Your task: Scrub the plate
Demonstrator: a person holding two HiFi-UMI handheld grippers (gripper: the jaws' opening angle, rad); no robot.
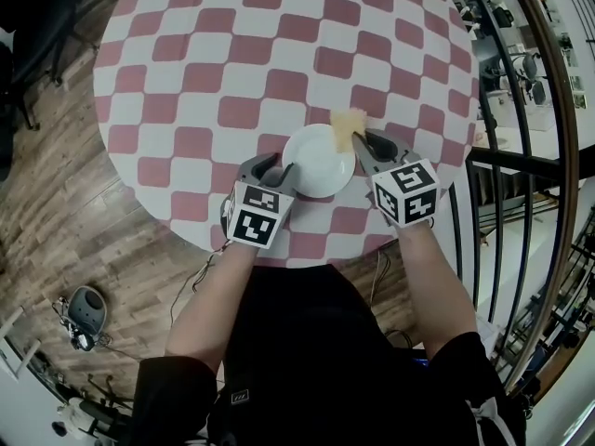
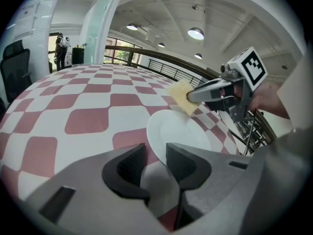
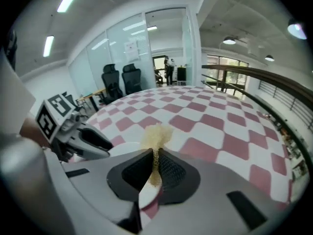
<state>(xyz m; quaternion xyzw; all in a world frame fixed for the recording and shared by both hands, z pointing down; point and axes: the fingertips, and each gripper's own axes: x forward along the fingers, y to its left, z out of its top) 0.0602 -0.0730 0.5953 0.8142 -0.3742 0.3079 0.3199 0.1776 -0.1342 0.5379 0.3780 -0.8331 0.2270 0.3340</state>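
Left gripper (image 1: 277, 167): jaws apart, nothing clamped. Tips sit at the near-left rim of the plate (image 1: 316, 161), and that rim shows in the gap between them. Plate is white, flat on the red-and-white checkered table (image 1: 204, 82), close to the person's edge, between the 2 grippers. Sponge (image 1: 349, 126): yellow, at the plate's far-right rim; can't tell if it touches. Right gripper (image 1: 364, 143): jaws clamped on the sponge, squeezed thin between the pads, rest sticking out past the tips.
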